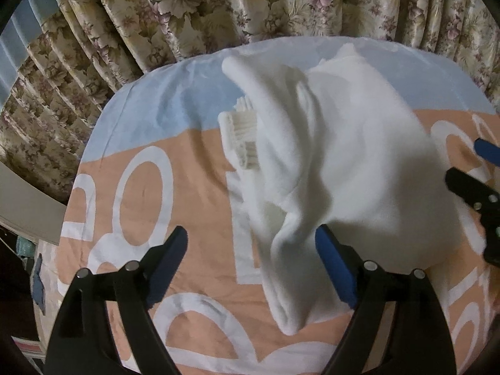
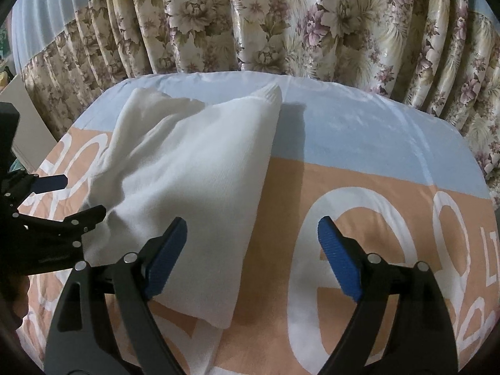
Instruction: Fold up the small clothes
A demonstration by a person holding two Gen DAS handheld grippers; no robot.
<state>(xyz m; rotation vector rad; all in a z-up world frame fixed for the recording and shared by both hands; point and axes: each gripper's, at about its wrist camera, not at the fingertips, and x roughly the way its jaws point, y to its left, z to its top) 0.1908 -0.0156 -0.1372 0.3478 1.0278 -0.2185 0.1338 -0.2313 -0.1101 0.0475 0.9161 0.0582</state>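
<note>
The left claw stands spread wide with nothing pinched: its right pad lies against the near folds of the white garment, its left pad over bare sheet. The right claw is likewise spread and empty, its left pad just over the garment's near edge, its right pad above the printed sheet. The garment lies rumpled and partly folded on the bed sheet, a peach and pale blue cloth with large white letters. A ribbed cuff pokes out at the garment's left side. Floral curtains hang behind the bed.
</note>
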